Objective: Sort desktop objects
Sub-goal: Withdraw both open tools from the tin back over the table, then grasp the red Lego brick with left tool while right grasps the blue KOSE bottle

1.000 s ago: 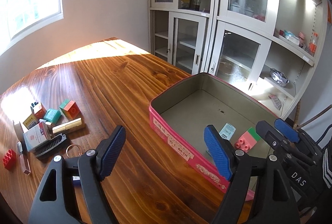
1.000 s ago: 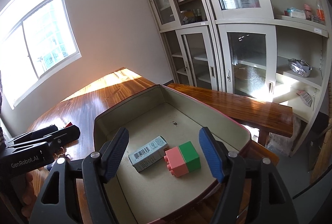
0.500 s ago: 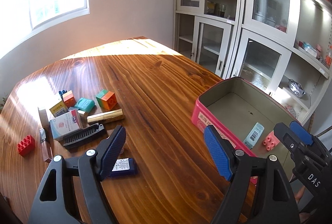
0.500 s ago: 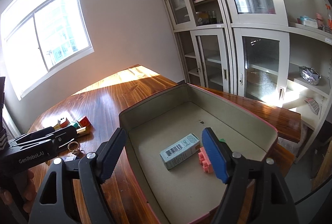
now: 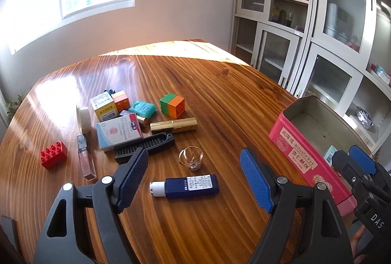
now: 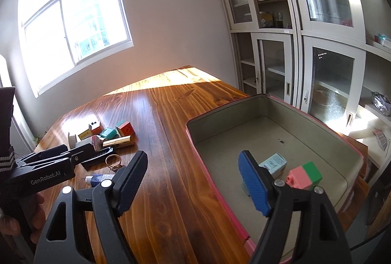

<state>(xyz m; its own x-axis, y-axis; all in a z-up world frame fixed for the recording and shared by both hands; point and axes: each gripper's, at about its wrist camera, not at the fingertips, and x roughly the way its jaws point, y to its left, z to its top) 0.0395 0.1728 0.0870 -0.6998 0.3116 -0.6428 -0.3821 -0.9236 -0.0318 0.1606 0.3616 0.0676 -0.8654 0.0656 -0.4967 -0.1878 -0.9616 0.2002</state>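
The left gripper [image 5: 194, 177] is hanging wide open over a dark blue labelled tube [image 5: 184, 187], pink rectangular tin [image 5: 310, 149] at three o'clock.

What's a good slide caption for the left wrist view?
Open left gripper above a blue tube and gold ring, pink tin at right.

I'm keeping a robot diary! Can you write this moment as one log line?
left hand-held gripper: open, over blue tube | right hand-held gripper: open, empty | pink tin: holds small box, pink-green block
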